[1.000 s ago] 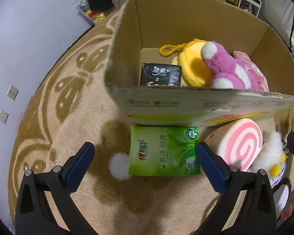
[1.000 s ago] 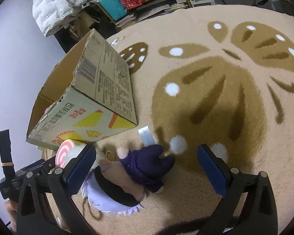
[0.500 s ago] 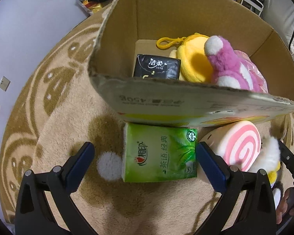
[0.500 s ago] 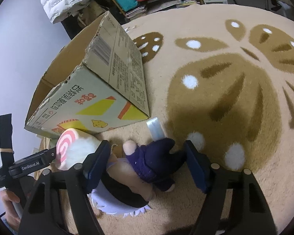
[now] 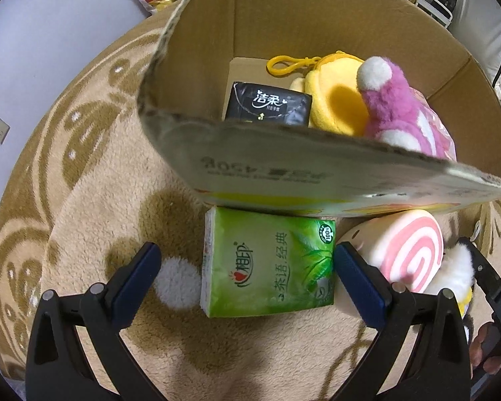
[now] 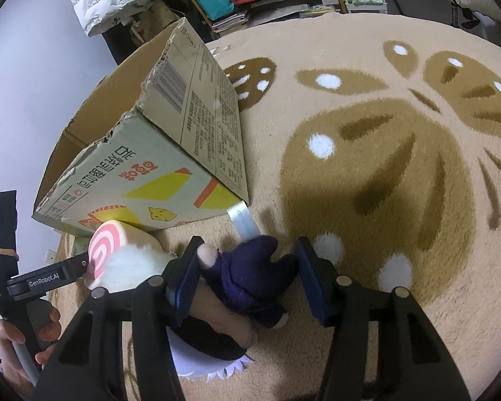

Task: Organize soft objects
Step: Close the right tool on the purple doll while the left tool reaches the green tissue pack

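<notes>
Dim indoor light, soft shadows, heavy fisheye warp, dark corners.

In the left wrist view, the tissue pack lies at six o'clock of the box, perhaps touching; the roll cushion lies at its three.

**Surfaces: mostly plush, cardboard, glossy wrap**

Rug: deep fuzzy pile, matt, tan with darker brown pattern. Box: raw corrugated cardboard, matt, ragged torn rim; outer faces printed. Green tissue pack, lower centre of left view: shiny plastic film, smooth, slight glare. Black tissue pack in the box: glossy film too. Pink toy and yellow toy: fluffy plush cloth. Swirl roll: smooth soft-looking fabric. Doll: dark matt cloth clothes. Gripper pads: blue, finely ribbed rubbery-looking; arms matt black plastic.
</notes>
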A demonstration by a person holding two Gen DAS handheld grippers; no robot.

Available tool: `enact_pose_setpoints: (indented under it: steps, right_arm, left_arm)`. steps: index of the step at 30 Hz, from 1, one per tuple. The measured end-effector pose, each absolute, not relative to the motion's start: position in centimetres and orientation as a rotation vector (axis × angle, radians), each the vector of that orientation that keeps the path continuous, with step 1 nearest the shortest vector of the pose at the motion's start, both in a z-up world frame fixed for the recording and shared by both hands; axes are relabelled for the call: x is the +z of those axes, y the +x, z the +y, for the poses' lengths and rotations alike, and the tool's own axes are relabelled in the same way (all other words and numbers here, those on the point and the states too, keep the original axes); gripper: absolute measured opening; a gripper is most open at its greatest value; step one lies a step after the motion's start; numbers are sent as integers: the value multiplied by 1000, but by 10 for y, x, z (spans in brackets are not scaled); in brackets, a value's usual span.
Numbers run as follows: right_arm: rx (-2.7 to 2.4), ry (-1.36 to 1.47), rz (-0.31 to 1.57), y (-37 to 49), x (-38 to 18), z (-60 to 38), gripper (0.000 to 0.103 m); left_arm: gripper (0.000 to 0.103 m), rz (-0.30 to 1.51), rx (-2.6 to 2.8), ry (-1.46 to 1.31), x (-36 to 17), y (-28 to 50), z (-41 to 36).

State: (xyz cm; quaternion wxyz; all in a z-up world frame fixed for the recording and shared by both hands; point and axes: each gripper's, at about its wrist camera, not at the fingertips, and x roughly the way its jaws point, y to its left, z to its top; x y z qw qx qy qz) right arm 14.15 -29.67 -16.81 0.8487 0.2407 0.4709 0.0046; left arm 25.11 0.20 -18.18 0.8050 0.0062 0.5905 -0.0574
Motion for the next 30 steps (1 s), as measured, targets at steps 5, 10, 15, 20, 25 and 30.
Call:
enact_pose_setpoints:
  steps: [5,10,15,20,25,30]
  right_arm:
    - [10,506,992,141,-169,-298,59]
    - [10,506,993,142,-170,-297,59]
    - [12,496,991,142,-169,-296,59]
    - [11,496,988,141,-169,-294,59]
    - [8,462,967,140,-165,-291,56]
    - [-8,444,944,139,-161,-289,54]
  left_arm:
    - [102,1271,-122,3,-184,252,1]
    - [102,1268,-131,21,-184,252,0]
    - [102,1263,-141,39,-180,253,-6]
    - [102,1265,-134,40,-183,256,-5]
    - [102,1262,-128,26,-185,258,-6]
    - [101,1259,-116,46,-188,259,-11]
